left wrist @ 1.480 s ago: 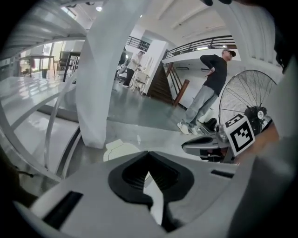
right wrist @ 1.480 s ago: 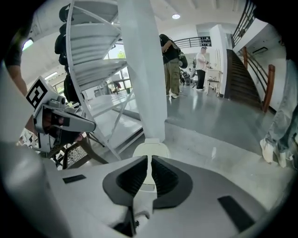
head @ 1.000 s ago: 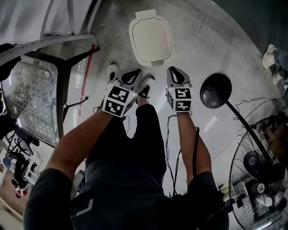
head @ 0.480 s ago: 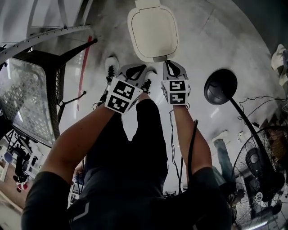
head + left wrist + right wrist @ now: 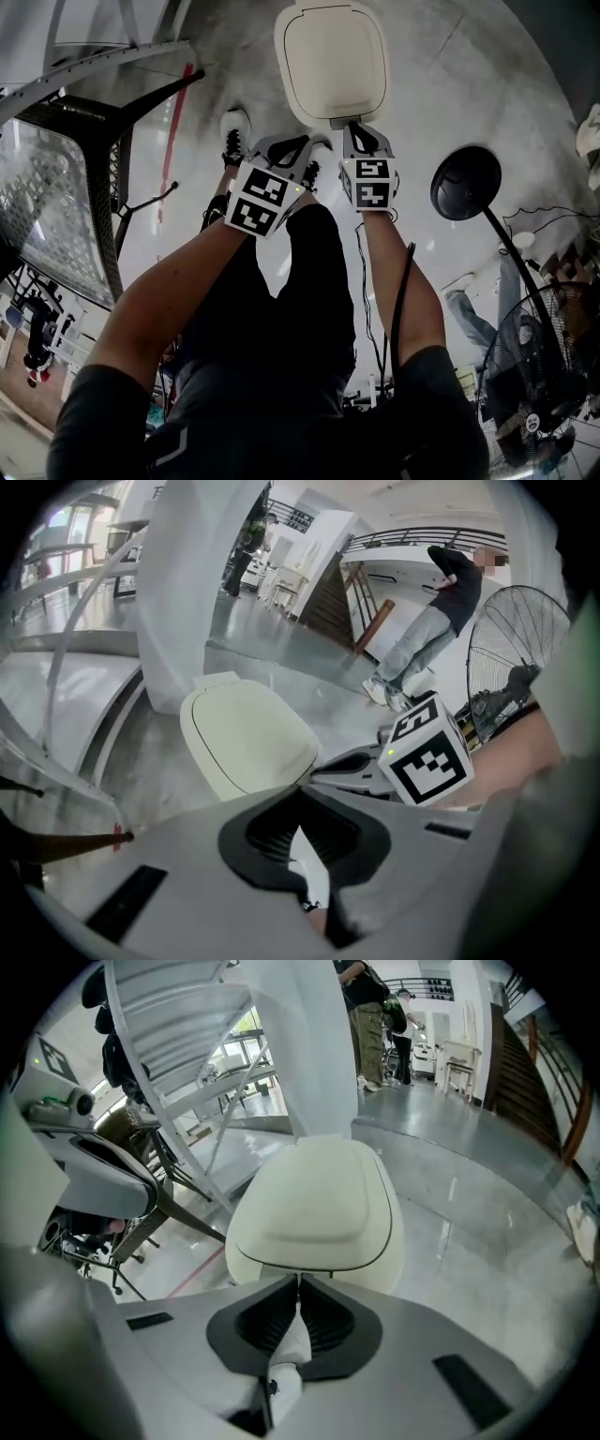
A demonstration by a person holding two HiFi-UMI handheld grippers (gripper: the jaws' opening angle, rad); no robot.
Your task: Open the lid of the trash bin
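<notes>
The trash bin stands on the grey floor ahead of me, cream-white, with its rounded lid down. In the head view my right gripper is shut, its tips at the lid's near edge; whether they touch it is unclear. The left gripper is shut too and sits lower left of the bin, apart from it. In the right gripper view the closed lid lies just beyond the shut jaws. The left gripper view has the bin further off past its shut jaws.
A black-framed mesh table stands at the left. A floor fan's round base and cage are at the right. My shoes are near the bin. Another person stands in the background.
Both grippers have moved forward toward the bin, which has grown larger in the head view. The right gripper's tips now reach the lid's near edge.
</notes>
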